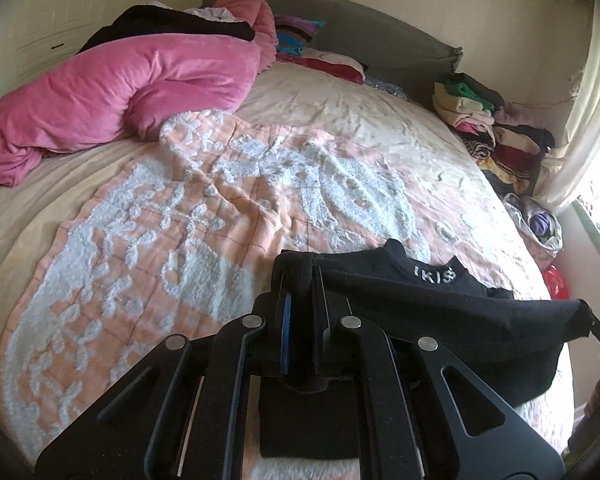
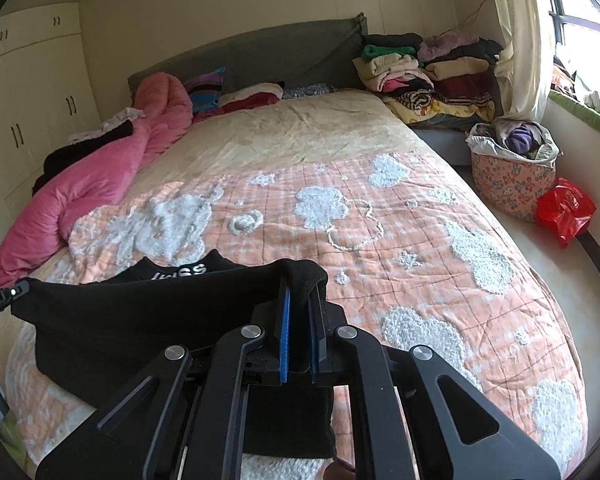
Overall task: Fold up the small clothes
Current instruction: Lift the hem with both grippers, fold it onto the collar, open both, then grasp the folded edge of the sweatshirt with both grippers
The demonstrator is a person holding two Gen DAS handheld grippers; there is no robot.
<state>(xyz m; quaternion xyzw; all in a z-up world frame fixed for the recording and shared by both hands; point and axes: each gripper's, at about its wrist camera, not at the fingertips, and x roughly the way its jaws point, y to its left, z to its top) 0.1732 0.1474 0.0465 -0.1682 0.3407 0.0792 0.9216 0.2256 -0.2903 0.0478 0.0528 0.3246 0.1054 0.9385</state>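
Left gripper (image 1: 300, 280) nearest the lens, jaws clamped tight on one corner of black garment (image 1: 440, 304). Right gripper (image 2: 300, 284) likewise pinched closed on the other corner of the same garment (image 2: 140, 320). Cloth stretched between the two claws, hanging just above the bed, white lettering on its collar ahead of the tips. Below and ahead of both claws: peach checked blanket (image 2: 380, 240) with fluffy white patches, spread over a beige sheet (image 2: 320, 128). Left of the left gripper and further ahead: bunched pink duvet (image 1: 120, 96), dark clothes lying on top of it. Beyond that, pillows against a grey headboard (image 2: 260, 52). Ahead-right of the right gripper: stack of folded clothes (image 2: 432, 68) beside the headboard; nearer, patterned basket (image 2: 512, 188) stuffed with fabric, red plastic bag (image 2: 564, 212) touching it on the floor side. Cream wardrobe doors (image 2: 32, 100) far left, curtain (image 2: 520, 40) and bright window far right.
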